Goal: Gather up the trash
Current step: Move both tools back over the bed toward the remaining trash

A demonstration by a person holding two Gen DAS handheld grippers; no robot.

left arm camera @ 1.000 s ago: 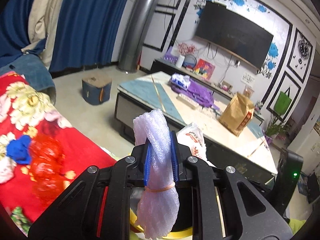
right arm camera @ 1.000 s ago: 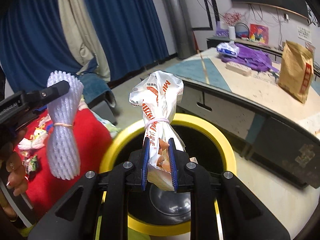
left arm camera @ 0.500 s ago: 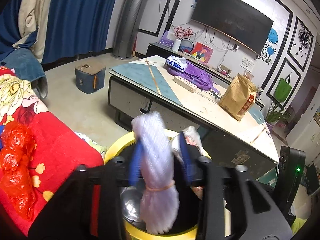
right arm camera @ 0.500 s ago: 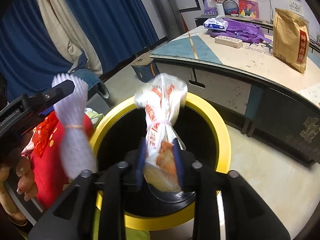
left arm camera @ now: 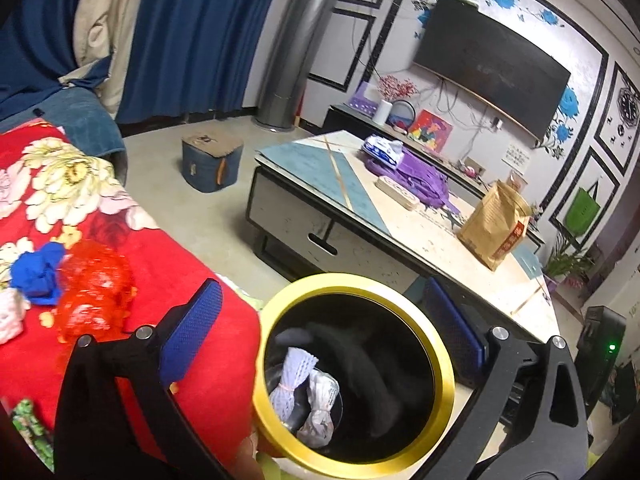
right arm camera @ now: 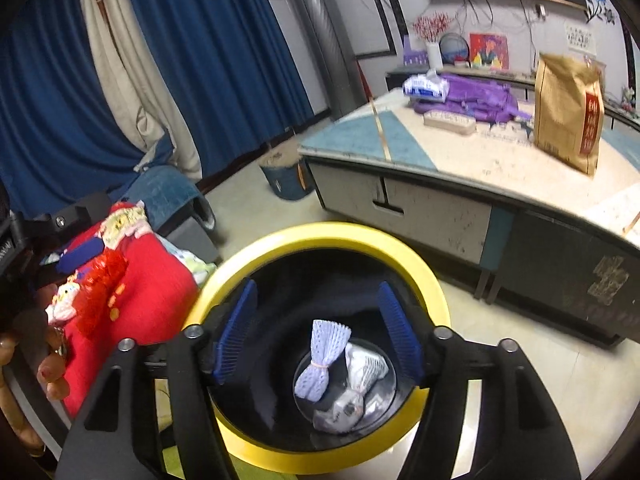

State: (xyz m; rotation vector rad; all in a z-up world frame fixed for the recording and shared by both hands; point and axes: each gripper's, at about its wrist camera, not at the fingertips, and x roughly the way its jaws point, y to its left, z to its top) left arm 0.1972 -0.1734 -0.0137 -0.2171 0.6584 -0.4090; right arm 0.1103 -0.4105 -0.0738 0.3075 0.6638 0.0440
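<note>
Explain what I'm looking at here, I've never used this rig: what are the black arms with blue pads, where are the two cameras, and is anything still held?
No robot here: a person carries a hand-held claw in each hand, and a fisheye camera on each looks forward along its two fingers. The black arms with blue pads are those fingers.

One picture is from the left claw, the other from the right claw. Both look down into a yellow-rimmed bin on the floor.

Both claws have just been opening and nothing is between their pads now. The white foam net and the tied plastic wrapper lie at the bottom of the bin.

Beside the bin is a red floral blanket with a red mesh bag and a blue scrap lying on it. Behind stands a low table carrying a brown paper bag.
</note>
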